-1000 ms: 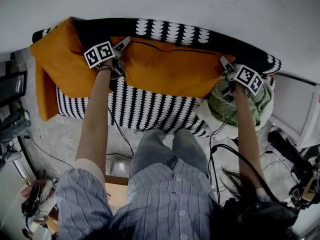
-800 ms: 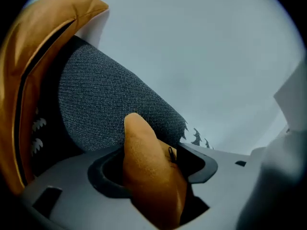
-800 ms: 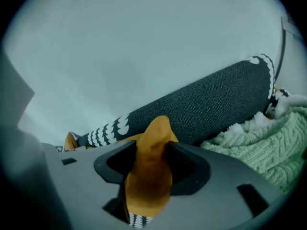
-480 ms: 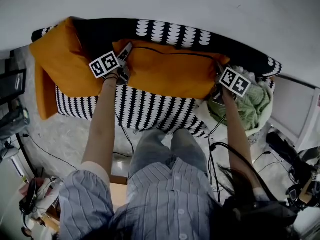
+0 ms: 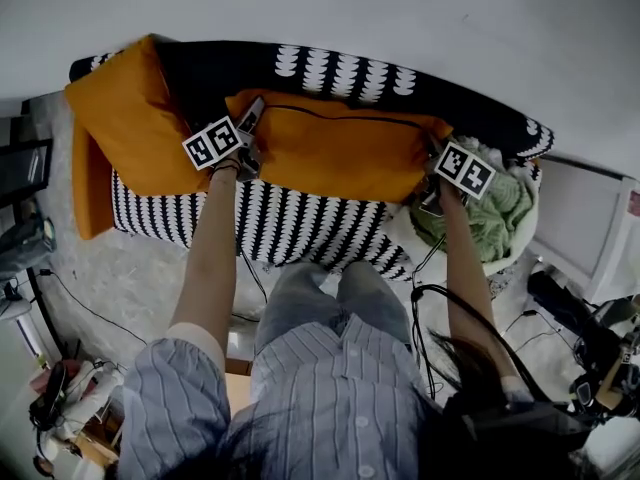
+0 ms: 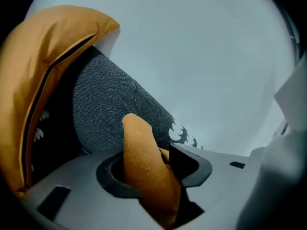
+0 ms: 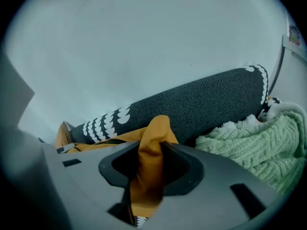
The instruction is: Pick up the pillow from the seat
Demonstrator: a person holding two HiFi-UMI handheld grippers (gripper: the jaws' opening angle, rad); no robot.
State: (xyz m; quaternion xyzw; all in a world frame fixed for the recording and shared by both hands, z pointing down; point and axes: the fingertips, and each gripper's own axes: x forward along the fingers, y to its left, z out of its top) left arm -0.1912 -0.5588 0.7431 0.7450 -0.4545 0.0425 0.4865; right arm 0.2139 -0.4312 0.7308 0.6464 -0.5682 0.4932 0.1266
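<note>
An orange pillow [image 5: 335, 153] lies along the black-and-white patterned seat [image 5: 300, 223] against the dark backrest. My left gripper [image 5: 250, 138] is at the pillow's left end. In the left gripper view a fold of the pillow [image 6: 139, 152] is squeezed between the closing jaws of the left gripper [image 6: 148, 171]. My right gripper [image 5: 432, 171] is at the pillow's right end. In the right gripper view its closing jaws pinch the bunched corner of the pillow [image 7: 151, 143] inside the right gripper [image 7: 146, 174].
A second orange pillow [image 5: 120, 118] [image 6: 33, 80] leans at the seat's left end. A green knitted blanket [image 5: 495, 213] [image 7: 259, 143] is heaped at the right end. The dark backrest [image 7: 206, 102] stands against a pale wall. Cables and clutter lie on the floor around the person's legs.
Both grippers have closed from wide open onto the pillow's two ends. The right gripper has shifted left and inward, and the pillow's ends are now bunched in the jaws.
</note>
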